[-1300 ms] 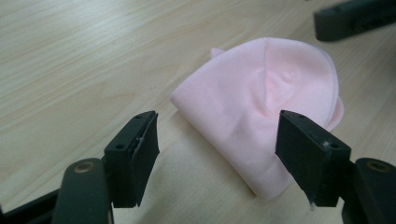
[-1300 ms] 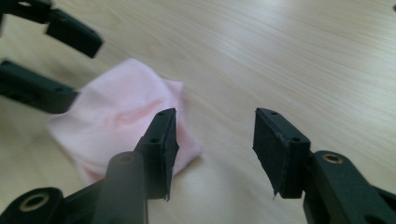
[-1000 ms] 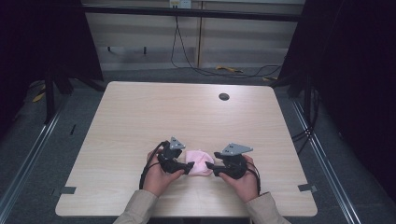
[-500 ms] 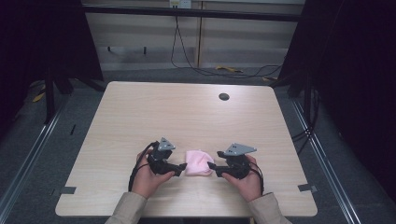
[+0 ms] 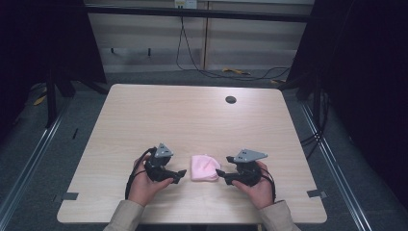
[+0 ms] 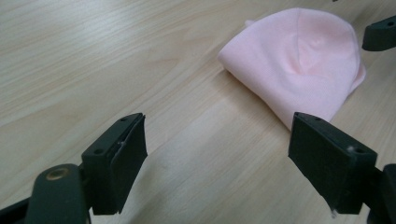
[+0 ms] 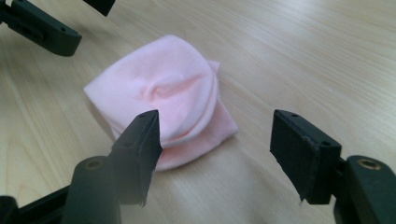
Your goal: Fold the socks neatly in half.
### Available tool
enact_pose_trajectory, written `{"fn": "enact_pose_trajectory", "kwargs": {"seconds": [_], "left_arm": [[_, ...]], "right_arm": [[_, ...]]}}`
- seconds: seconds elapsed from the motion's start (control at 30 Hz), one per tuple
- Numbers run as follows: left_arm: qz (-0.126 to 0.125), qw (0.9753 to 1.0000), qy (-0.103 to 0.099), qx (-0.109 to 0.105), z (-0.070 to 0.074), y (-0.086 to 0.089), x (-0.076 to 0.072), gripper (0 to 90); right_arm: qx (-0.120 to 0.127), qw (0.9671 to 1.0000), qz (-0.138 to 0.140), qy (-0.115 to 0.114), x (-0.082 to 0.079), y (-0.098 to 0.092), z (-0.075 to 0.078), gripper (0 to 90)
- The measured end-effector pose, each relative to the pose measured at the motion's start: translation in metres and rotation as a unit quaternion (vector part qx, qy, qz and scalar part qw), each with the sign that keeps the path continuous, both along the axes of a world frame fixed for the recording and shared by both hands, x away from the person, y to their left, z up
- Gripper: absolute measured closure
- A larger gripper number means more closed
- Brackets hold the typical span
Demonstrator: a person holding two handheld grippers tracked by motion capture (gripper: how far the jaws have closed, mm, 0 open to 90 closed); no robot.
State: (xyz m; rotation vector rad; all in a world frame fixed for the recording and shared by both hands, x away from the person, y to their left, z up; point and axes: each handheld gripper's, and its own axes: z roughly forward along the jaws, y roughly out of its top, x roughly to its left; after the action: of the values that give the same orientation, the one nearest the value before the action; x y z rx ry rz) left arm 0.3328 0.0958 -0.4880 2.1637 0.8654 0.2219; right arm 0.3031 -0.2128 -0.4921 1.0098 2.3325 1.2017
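The pale wood-grain desk (image 5: 159, 115) carried a folded pink cloth (image 5: 204, 167) lying flat toward its 6 o'clock edge, while a small dark round hole (image 5: 231, 99) sat in its surface out toward 1 o'clock.

Legible text, labels, brands, numbers, signs: none. No readable marking stands on the table (image 5: 144, 115), the pink cloth (image 5: 204, 167), or either pair of jaws.

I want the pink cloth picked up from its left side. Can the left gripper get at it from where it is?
Probably yes. The left gripper is open and points at the folded pink cloth, with only bare table between them. The right gripper sits at the cloth's other side, out of the way.
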Motion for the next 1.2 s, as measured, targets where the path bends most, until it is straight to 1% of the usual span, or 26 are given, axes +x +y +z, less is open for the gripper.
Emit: {"fn": "enact_pose_trajectory", "kwargs": {"seconds": [0.07, 0.1, 0.13, 0.2, 0.23, 0.3, 0.33, 0.37, 0.4, 0.5, 0.53, 0.57, 0.6, 0.63, 0.67, 0.7, 0.8, 0.87, 0.9, 0.93, 1.03, 1.07, 1.13, 1.17, 1.2], "left_arm": [[0.005, 1.0, 0.003, -0.004, -0.002, 0.002, 0.0, 19.0], [0.002, 1.0, 0.001, 0.002, -0.002, 0.003, 0.0, 18.7], [0.0, 1.0, -0.001, 0.001, -0.001, 0.005, 0.0, 18.5], [0.002, 1.0, -0.008, -0.002, 0.0, 0.007, -0.001, 18.3], [0.003, 0.9999, -0.007, -0.006, 0.001, 0.007, -0.001, 18.1], [0.0, 0.9999, -0.01, -0.008, 0.001, 0.009, -0.001, 17.6], [0.003, 0.9999, -0.012, -0.006, 0.001, 0.011, -0.002, 17.3], [0.003, 0.9999, -0.011, -0.008, 0.001, 0.011, -0.002, 17.3], [0.001, 0.9999, -0.014, -0.004, 0.001, 0.013, -0.002, 17.3], [0.001, 0.9999, -0.014, -0.005, 0.0, 0.017, -0.003, 17.3], [0.002, 0.9999, -0.014, -0.005, 0.0, 0.018, -0.003, 17.3], [0.002, 0.9999, -0.013, -0.001, 0.001, 0.021, -0.003, 17.3], [0.003, 0.9999, -0.014, -0.005, 0.001, 0.022, -0.004, 17.3], [0.003, 0.9999, -0.016, -0.004, 0.001, 0.024, -0.004, 17.3], [0.004, 0.9999, -0.012, -0.003, 0.001, 0.027, -0.004, 17.3], [0.006, 0.9999, -0.013, -0.007, 0.001, 0.029, -0.004, 17.3], [0.016, 0.9997, -0.011, -0.011, 0.002, 0.036, -0.006, 17.4], [0.015, 0.9998, -0.012, -0.008, 0.002, 0.041, -0.005, 17.4], [0.019, 0.9997, -0.01, -0.011, 0.002, 0.042, -0.005, 17.4], [0.02, 0.9997, -0.011, -0.009, 0.002, 0.044, -0.005, 17.4], [0.026, 0.9996, -0.009, -0.009, 0.001, 0.05, -0.004, 17.4], [0.024, 0.9996, -0.009, -0.009, 0.001, 0.052, -0.004, 17.5], [0.023, 0.9997, -0.01, -0.003, 0.0, 0.056, -0.003, 17.5], [0.026, 0.9996, -0.01, -0.006, -0.001, 0.057, -0.003, 17.6], [0.026, 0.9996, -0.01, -0.004, -0.001, 0.06, -0.003, 17.6]], "right_arm": [[0.0, 1.0, -0.004, 0.007, -0.001, -0.003, 0.0, 31.3], [0.005, 0.9998, -0.008, 0.017, -0.002, -0.005, 0.0, 29.8], [0.008, 0.9997, -0.013, 0.018, -0.002, -0.007, 0.001, 29.7], [0.013, 0.9997, -0.016, 0.014, -0.003, -0.012, 0.002, 28.9], [0.015, 0.9997, -0.017, 0.013, -0.003, -0.014, 0.003, 28.1], [0.015, 0.9996, -0.02, 0.009, -0.004, -0.017, 0.003, 27.3], [0.015, 0.9996, -0.021, 0.01, -0.005, -0.018, 0.003, 26.8], [0.013, 0.9996, -0.02, 0.012, -0.006, -0.02, 0.003, 26.0], [0.012, 0.9996, -0.021, 0.012, -0.007, -0.021, 0.002, 25.7], [0.009, 0.9996, -0.02, 0.017, -0.01, -0.025, 0.001, 24.1], [0.009, 0.9997, -0.019, 0.015, -0.011, -0.026, 0.001, 24.0], [0.009, 0.9997, -0.018, 0.016, -0.012, -0.027, 0.001, 23.5], [0.008, 0.9997, -0.018, 0.015, -0.012, -0.028, 0.001, 23.2], [0.008, 0.9997, -0.017, 0.013, -0.013, -0.029, 0.002, 22.9], [0.008, 0.9998, -0.015, 0.013, -0.014, -0.029, 0.002, 22.1], [0.008, 0.9998, -0.013, 0.013, -0.014, -0.03, 0.002, 21.4], [0.006, 0.9998, -0.007, 0.015, -0.015, -0.032, 0.002, 20.1], [0.002, 0.9999, -0.005, 0.016, -0.016, -0.033, 0.002, 19.3], [-0.001, 0.9999, -0.004, 0.016, -0.016, -0.034, 0.002, 19.0], [-0.003, 0.9999, -0.004, 0.016, -0.017, -0.035, 0.001, 18.8], [-0.001, 0.9998, -0.006, 0.019, -0.018, -0.039, 0.001, 18.7], [-0.002, 0.9998, -0.008, 0.02, -0.018, -0.04, 0.001, 18.7], [-0.006, 0.9997, -0.009, 0.02, -0.019, -0.043, 0.001, 18.7], [-0.009, 0.9997, -0.01, 0.021, -0.019, -0.045, 0.001, 18.7], [-0.009, 0.9997, -0.008, 0.021, -0.019, -0.047, 0.0, 18.7]]}}
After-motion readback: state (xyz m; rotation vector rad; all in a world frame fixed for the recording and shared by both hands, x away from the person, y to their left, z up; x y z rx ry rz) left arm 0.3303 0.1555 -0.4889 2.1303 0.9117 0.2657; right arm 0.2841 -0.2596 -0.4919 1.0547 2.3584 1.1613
